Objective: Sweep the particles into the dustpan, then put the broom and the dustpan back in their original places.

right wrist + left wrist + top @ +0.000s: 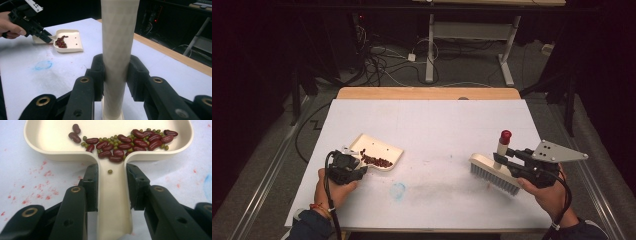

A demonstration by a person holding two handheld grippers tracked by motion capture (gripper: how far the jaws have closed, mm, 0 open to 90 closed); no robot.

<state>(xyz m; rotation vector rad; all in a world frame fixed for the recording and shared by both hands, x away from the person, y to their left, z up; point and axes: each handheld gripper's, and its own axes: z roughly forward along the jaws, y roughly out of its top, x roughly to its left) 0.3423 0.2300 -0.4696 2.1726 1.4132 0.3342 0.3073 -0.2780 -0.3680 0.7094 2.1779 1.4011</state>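
Cream plastic formed both tools in use. The dustpan (379,151) lay flat on the white table (452,120), and every position below is given relative to it. The left gripper (354,167) was clamped on the dustpan's handle (112,202), one black jaw pressed against each side of it, with the person's left hand (334,187) just behind, on the near side.

Inside the dustpan lay a heap of dark red beans (130,142) mixed with small green beans (110,138), gathered against the wall nearest the handle. One green bean (110,171) sat apart from the heap, in the handle's channel.

Well to the right of the dustpan, the brush (494,172) stood with its bristles down on the table. Its pale handle (118,50) rose upright and ended in a red cap (505,135). The right gripper (507,159) was closed on that handle, both jaws touching it, with the person's right hand (547,192) behind.

Between the dustpan and the brush, nearer the dustpan and towards the person, a faint blue smudge (398,190) marked the table. Small red specks (37,192) dotted the surface just beside the dustpan's handle.
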